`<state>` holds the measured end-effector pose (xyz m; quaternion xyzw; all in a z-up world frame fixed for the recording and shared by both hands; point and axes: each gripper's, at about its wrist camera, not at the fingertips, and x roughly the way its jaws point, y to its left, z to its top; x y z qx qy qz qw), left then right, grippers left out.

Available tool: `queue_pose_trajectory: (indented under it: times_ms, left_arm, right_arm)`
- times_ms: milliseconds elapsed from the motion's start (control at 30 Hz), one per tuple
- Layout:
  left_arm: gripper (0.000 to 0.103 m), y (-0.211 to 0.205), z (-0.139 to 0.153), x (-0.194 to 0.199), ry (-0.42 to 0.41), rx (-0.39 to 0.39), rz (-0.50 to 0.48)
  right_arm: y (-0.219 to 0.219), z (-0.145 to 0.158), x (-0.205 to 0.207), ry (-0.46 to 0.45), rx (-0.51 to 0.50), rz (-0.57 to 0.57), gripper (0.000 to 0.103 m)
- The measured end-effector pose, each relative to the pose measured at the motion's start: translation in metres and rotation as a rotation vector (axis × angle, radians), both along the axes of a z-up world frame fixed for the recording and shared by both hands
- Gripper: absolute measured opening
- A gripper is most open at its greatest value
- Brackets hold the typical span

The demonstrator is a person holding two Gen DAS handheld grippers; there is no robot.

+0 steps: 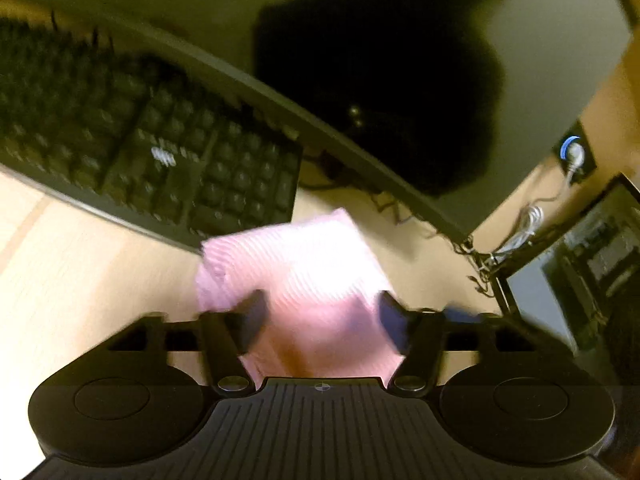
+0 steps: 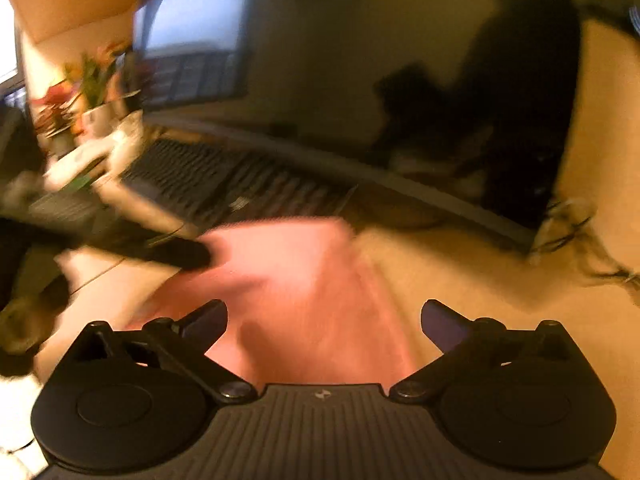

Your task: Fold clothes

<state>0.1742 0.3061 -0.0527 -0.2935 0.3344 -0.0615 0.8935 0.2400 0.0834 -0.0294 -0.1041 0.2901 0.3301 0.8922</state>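
Both tools hang wide apart over the pink cloth (image 1: 304,272), the left tool (image 1: 320,316) and the right tool (image 2: 324,320), holding nothing, and the cloth lies on the table (image 1: 80,272) by the keyboard (image 1: 152,148), so pinching only edges and pulling flat would help.

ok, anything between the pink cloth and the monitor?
Left wrist view: the black keyboard sits between the pink cloth and the monitor on one side; elsewhere bare desk and cables.
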Motion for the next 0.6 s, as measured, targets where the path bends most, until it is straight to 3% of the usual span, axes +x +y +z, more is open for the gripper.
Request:
queue_pose_trajectory:
  times_ms: [100,233,367,500,600]
  left_arm:
    - [0.085,-0.005,0.0,-0.01,0.006,0.049,0.05]
    - [0.08,-0.012,-0.019,-0.009,0.085,0.128,0.119]
    - [0.08,-0.021,-0.015,-0.012,0.098,0.237,0.175]
    - [0.092,-0.044,0.019,-0.059,0.016,0.267,0.276]
    - [0.099,-0.08,0.045,-0.103,-0.042,0.293,0.356]
  right_arm:
    - [0.008,-0.008,0.027,-0.022,-0.011,-0.037,0.103]
    - [0.034,-0.039,0.052,0.078,-0.139,-0.022,0.103]
    - [0.018,-0.022,0.044,0.061,-0.077,-0.025,0.103]
    - [-0.043,0.018,-0.002,-0.035,0.065,0.048,0.103]
    - [-0.091,0.032,-0.038,-0.037,0.122,0.1,0.103]
